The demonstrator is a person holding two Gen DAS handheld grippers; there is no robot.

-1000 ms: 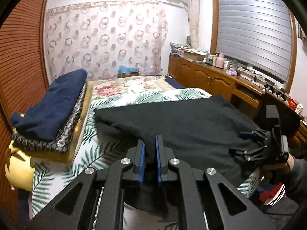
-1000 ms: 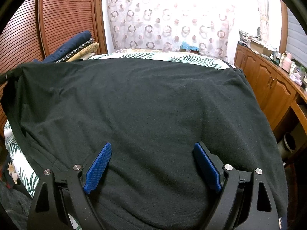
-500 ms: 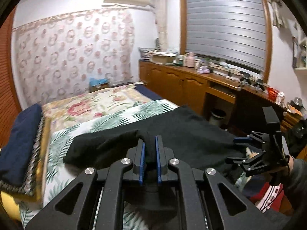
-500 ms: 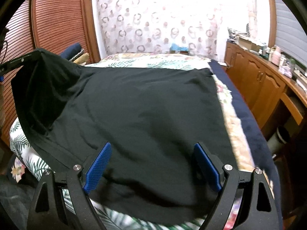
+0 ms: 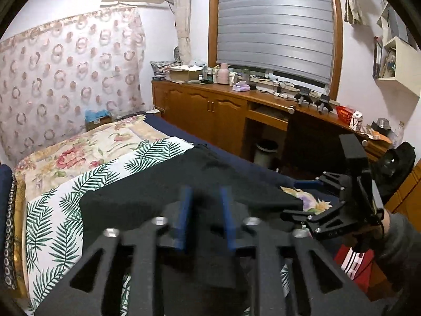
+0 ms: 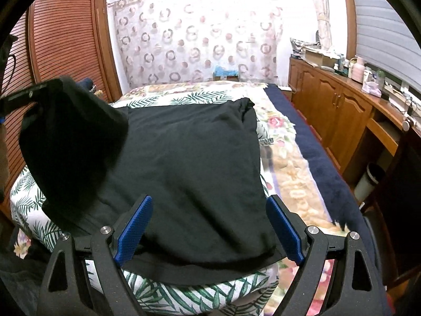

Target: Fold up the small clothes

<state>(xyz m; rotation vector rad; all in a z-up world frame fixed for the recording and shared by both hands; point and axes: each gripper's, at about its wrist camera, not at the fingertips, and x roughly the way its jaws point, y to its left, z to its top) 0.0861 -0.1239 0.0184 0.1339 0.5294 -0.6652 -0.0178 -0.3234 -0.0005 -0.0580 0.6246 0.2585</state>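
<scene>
Both grippers are matte black frames with triangular cut-outs and silver screw heads. The left gripper (image 5: 204, 218) and right gripper (image 6: 209, 233) carry blue textured pads (image 6: 134, 230). A grey sleeve (image 5: 402, 250) covers the wrist behind the right one.

Matt black cloth garment (image 6: 189, 163); glossy wooden cabinets (image 5: 210, 113); blue textured fingers (image 6: 134, 229).

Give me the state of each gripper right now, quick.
Left gripper: partly open, blurred; the black garment seems draped over it, no clear pinch.
Right gripper: wide open, holding nothing, over the garment.
</scene>
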